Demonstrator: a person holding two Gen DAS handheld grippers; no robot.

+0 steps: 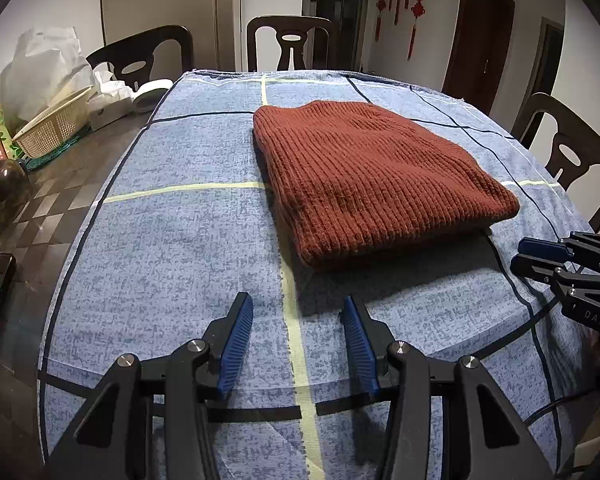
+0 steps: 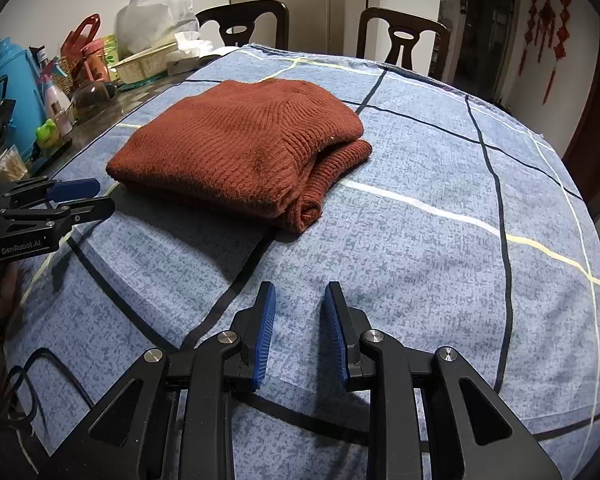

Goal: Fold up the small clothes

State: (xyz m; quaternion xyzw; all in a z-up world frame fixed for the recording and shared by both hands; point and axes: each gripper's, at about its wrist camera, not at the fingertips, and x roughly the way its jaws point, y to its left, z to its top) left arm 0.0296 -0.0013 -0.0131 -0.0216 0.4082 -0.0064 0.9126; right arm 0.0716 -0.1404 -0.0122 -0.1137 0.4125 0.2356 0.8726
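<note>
A rust-red knitted sweater point(image 1: 364, 176) lies folded into a thick rectangle on the blue checked tablecloth point(image 1: 172, 248); it also shows in the right wrist view point(image 2: 236, 148). My left gripper point(image 1: 298, 306) is open and empty, hovering above the cloth just short of the sweater's near edge. My right gripper point(image 2: 300, 294) is open and empty, above the cloth in front of the sweater's folded corner. Each gripper shows in the other's view, the right one point(image 1: 520, 254) at the right edge and the left one point(image 2: 100, 196) at the left edge.
Clutter stands on the bare table strip at the left: a cream basket point(image 1: 52, 126), white plastic bag point(image 1: 44, 68), tissue box, glass jar, blue thermos point(image 2: 12, 92). Dark wooden chairs point(image 1: 292, 44) ring the far and right sides. A black cable point(image 2: 24, 392) lies at the near left.
</note>
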